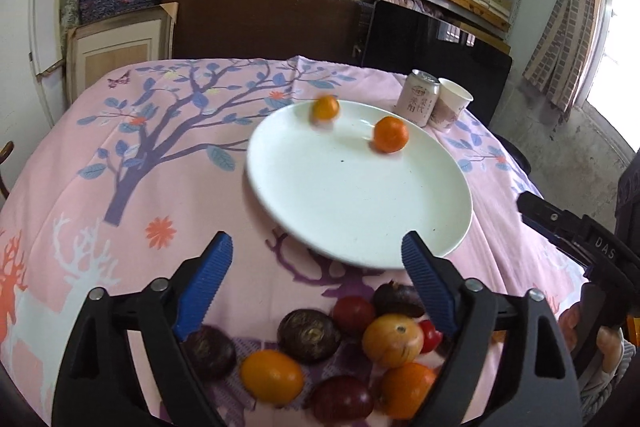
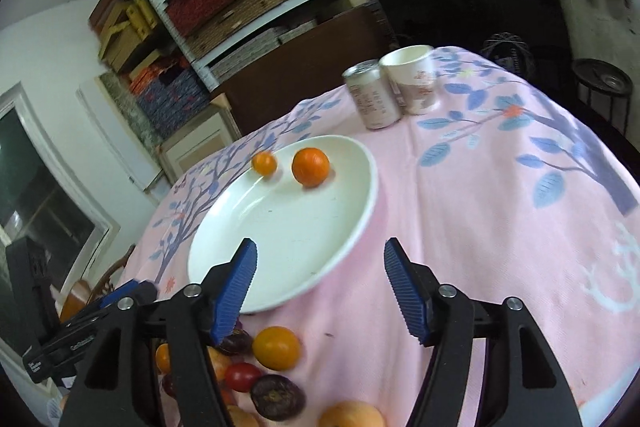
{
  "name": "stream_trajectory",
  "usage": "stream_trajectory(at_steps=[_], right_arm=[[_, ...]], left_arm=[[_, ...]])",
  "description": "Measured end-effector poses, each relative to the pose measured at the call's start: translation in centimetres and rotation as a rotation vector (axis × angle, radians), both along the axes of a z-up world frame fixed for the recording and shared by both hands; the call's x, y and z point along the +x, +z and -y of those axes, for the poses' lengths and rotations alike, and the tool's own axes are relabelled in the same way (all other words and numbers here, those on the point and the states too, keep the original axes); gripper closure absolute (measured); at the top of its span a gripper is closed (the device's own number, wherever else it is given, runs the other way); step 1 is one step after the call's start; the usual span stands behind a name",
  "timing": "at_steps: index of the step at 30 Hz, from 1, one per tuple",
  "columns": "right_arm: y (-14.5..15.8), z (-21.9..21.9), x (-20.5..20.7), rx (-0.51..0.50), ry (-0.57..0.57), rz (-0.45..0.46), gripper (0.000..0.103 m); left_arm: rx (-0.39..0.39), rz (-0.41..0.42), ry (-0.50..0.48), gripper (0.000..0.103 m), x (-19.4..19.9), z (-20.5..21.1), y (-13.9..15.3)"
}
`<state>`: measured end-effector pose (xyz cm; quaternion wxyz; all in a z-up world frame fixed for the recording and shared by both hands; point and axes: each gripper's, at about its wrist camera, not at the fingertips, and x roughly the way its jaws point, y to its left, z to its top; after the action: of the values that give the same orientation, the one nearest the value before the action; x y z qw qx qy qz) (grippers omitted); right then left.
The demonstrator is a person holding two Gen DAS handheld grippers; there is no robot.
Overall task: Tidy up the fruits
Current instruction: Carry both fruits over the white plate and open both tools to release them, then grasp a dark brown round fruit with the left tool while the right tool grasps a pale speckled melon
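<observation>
A white plate (image 1: 352,211) (image 2: 288,251) lies on the pink printed tablecloth. On its far side rest an orange mandarin (image 1: 391,134) (image 2: 310,166) and a smaller orange fruit (image 1: 325,108) (image 2: 264,163), which looks blurred. A heap of loose fruit (image 1: 320,355) (image 2: 276,347), orange, red and dark purple, lies on the cloth at the near edge. My left gripper (image 1: 318,247) stands open above that heap, with nothing between its blue pads. My right gripper (image 2: 320,253) is open too, over the plate's near rim, and holds nothing.
A drink can (image 1: 418,99) (image 2: 374,95) and a paper cup (image 1: 452,103) (image 2: 412,79) stand together behind the plate. Shelves stacked with boxes and mats fill the back wall. In the left wrist view the other gripper (image 1: 576,235) reaches in from the right.
</observation>
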<state>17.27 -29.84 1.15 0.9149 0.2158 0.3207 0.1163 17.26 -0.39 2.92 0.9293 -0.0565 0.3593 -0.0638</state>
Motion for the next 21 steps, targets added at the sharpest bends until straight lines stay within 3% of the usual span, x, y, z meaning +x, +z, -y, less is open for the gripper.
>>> stream_trajectory(at_steps=[7, 14, 21], right_arm=[[-2.8, 2.9, -4.6, 0.126, -0.075, -0.067, 0.029], [-2.9, 3.1, -7.6, 0.105, -0.098, -0.042, 0.025], [-3.2, 2.2, -9.5, 0.088, -0.047, -0.046, 0.025]], left_arm=[[-0.010, -0.010, 0.072, 0.015, -5.9, -3.1, -1.5], [-0.074, -0.015, 0.144, 0.011, -10.8, -6.3, -2.8], [-0.130, -0.038, 0.182, 0.011, -12.5, -8.7, -3.3]])
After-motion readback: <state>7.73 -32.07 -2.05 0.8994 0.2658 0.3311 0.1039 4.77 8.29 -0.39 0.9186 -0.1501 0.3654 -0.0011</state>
